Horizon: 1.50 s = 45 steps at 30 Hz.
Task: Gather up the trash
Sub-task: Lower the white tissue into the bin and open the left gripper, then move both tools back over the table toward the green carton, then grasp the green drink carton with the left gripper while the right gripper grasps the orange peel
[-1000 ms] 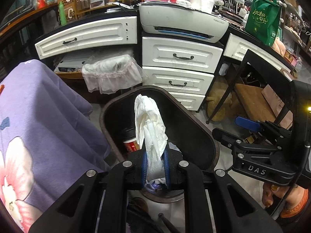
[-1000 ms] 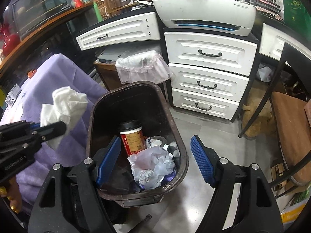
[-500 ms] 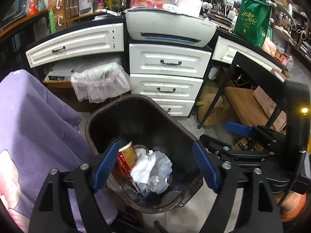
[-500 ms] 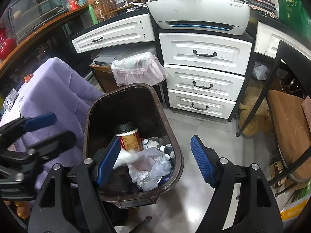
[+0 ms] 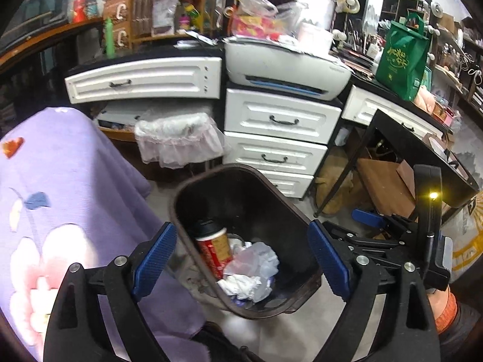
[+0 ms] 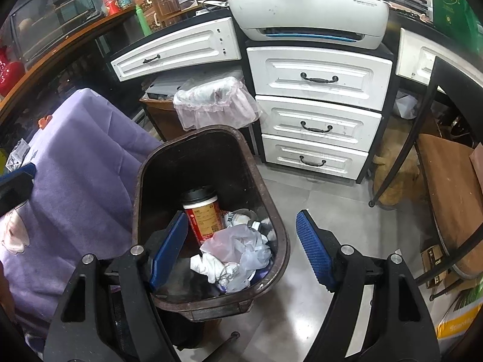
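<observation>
In the left wrist view, the left gripper (image 5: pixel 241 259) hangs above the dark bin (image 5: pixel 193 187), its jaws opening and already wide, with nothing between the blue pads (image 5: pixel 154 253); the bin's mouth sits right in the gap, a placing that suits letting trash fall straight in. Inside the bin lie a crumpled white tissue (image 5: pixel 244 285), pale plastic wrap and a red paper cup (image 5: pixel 214 247) leaning against the left wall. To the left a purple cloth (image 5: pixel 75 196) drapes beside the bin; beyond it stand white drawers (image 5: pixel 277 138) with a printer (image 5: pixel 283 66) on top. The right gripper (image 5: pixel 366 220) shows at the right edge, near the bin. In the right wrist view, the right gripper (image 6: pixel 241 247) also stands wide and empty, tilted down at the bin (image 6: pixel 208 134), its left pad over the bin's near corner and its right pad over the grey floor (image 6: pixel 326 199). The cup (image 6: pixel 202 214) and the tissue (image 6: pixel 211 265) rest at the bottom among the other scraps. The trash looks to be in its place, so both grippers seem free for the next piece.
</observation>
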Each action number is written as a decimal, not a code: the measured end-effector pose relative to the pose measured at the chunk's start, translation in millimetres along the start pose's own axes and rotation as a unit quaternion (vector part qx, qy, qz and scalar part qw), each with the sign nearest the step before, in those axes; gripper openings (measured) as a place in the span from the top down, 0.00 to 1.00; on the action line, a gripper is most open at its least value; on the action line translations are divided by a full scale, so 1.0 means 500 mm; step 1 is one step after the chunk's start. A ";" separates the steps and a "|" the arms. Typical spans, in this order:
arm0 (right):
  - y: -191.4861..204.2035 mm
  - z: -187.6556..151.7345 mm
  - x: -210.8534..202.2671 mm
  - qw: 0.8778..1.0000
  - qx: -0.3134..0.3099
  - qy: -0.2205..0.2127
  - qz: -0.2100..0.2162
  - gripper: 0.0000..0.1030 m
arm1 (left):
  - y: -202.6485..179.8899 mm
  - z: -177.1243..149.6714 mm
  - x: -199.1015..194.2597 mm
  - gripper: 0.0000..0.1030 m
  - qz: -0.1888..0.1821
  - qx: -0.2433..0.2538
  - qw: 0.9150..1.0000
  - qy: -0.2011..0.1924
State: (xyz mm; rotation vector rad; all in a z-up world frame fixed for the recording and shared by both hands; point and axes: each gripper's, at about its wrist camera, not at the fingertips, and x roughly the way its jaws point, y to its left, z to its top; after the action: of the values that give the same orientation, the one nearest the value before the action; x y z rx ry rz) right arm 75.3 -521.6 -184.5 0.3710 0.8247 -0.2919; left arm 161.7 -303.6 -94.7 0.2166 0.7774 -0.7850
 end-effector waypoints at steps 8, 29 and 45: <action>0.058 0.007 -0.019 0.999 -0.041 -0.006 0.026 0.28 | 0.084 0.013 -0.086 0.07 0.060 -0.008 0.998 -0.037; 0.384 0.083 -0.117 0.966 -0.207 -0.074 0.134 0.18 | 0.571 0.067 -0.192 0.06 0.250 -0.231 0.940 -0.003; 0.571 0.135 -0.086 0.944 -0.272 -0.065 0.177 0.18 | 0.726 0.091 -0.078 0.36 0.274 -0.256 0.922 0.099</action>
State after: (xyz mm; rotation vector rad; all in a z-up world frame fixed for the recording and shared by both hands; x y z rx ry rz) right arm 203.7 -290.1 -51.0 -0.0250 0.6597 0.2478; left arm 425.1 -47.6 -71.9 0.0336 1.0253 -0.0141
